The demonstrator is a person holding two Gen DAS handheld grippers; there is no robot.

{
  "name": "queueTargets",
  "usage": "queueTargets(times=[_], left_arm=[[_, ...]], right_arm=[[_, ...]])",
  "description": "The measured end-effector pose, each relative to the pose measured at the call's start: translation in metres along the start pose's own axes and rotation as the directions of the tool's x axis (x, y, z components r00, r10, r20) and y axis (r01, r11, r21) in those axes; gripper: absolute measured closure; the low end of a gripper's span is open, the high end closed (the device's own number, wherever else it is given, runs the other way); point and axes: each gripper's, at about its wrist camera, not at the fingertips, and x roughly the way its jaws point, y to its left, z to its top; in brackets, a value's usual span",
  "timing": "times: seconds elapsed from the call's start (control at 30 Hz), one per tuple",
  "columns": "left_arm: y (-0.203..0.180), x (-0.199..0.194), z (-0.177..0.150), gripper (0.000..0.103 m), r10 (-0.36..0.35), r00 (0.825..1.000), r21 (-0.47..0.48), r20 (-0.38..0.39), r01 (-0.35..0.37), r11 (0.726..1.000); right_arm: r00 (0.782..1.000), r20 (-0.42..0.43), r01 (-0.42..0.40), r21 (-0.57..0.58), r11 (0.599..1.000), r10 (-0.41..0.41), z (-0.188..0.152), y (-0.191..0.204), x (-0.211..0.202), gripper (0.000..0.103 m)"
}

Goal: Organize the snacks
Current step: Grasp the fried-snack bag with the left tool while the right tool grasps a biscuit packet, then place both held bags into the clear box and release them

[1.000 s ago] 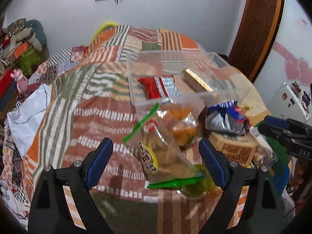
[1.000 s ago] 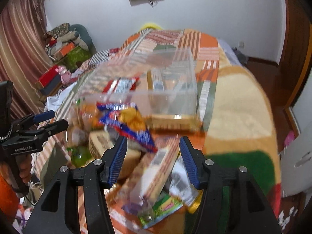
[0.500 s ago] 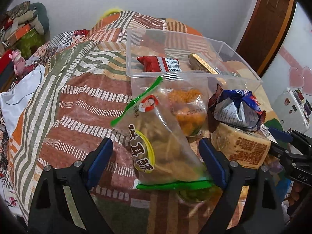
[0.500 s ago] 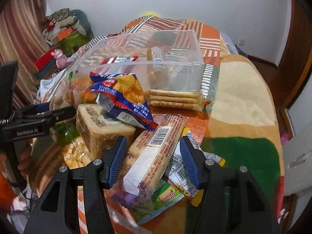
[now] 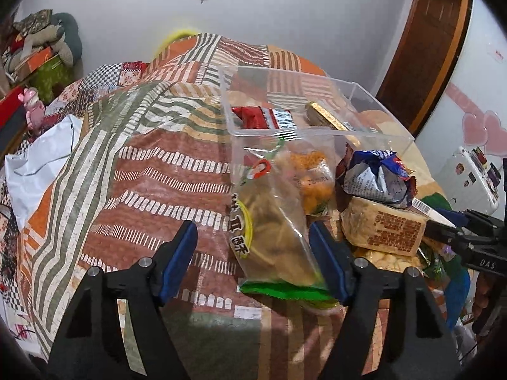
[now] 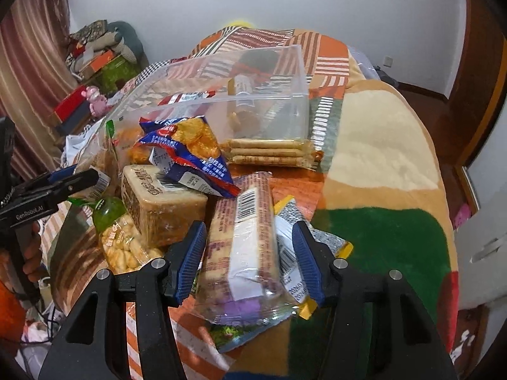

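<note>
A clear plastic bin (image 5: 317,133) (image 6: 272,95) stands on the patchwork bed and holds a red snack pack (image 5: 253,117) and a long biscuit pack (image 5: 326,118). A pile of snacks lies in front of it. My left gripper (image 5: 253,256) is open; a clear green-edged bag of snacks (image 5: 272,231) lies between its fingers, against the right finger. My right gripper (image 6: 248,255) is open around a long clear-wrapped biscuit pack (image 6: 250,237). A blue chip bag (image 6: 187,155) rests on a wrapped bread loaf (image 6: 158,205).
A pack of stick biscuits (image 6: 269,153) lies by the bin's front. A bag of puffed snacks (image 6: 123,250) and a green item (image 6: 109,210) sit at the pile's left. Clutter and a pink toy (image 5: 31,110) lie left of the bed. A door (image 5: 437,47) stands right.
Both grippers have moved forward and down onto the pile. The left now brackets the green-edged bag; the right now brackets the long biscuit pack.
</note>
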Motion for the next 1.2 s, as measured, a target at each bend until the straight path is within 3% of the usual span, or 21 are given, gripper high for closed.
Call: queueTargets(times=[0.2, 0.37, 0.43, 0.57, 0.9, 1.2], left_arm=[[-0.005, 0.011, 0.001, 0.031, 0.006, 1.000, -0.002, -0.019, -0.006, 1.000], [-0.015, 0.025, 0.000, 0.037, -0.008, 0.999, 0.013, -0.050, 0.009, 1.000], [-0.017, 0.033, -0.001, 0.053, -0.010, 0.996, 0.014, -0.086, 0.011, 1.000], [-0.016, 0.031, -0.004, 0.057, -0.010, 0.996, 0.012, -0.084, 0.011, 1.000], [-0.016, -0.011, 0.001, 0.058, 0.027, 1.000, 0.051, 0.008, -0.028, 0.998], [-0.028, -0.046, 0.029, 0.058, -0.015, 0.994, 0.065, 0.107, 0.008, 0.998]], right_arm=[[1.000, -0.011, 0.016, -0.084, 0.996, -0.017, 0.003, 0.018, 0.014, 0.048], [0.999, -0.006, 0.035, -0.096, 0.995, -0.035, 0.004, 0.018, 0.019, 0.059], [0.999, 0.001, 0.034, -0.088, 0.996, -0.034, 0.003, 0.017, 0.016, 0.060], [0.999, 0.019, 0.035, -0.082, 0.996, -0.034, -0.001, 0.017, 0.003, 0.060], [0.996, 0.078, 0.053, -0.016, 0.998, -0.052, -0.004, -0.003, -0.031, 0.060], [0.978, 0.205, 0.035, 0.025, 0.999, -0.040, 0.017, -0.005, -0.063, 0.061]])
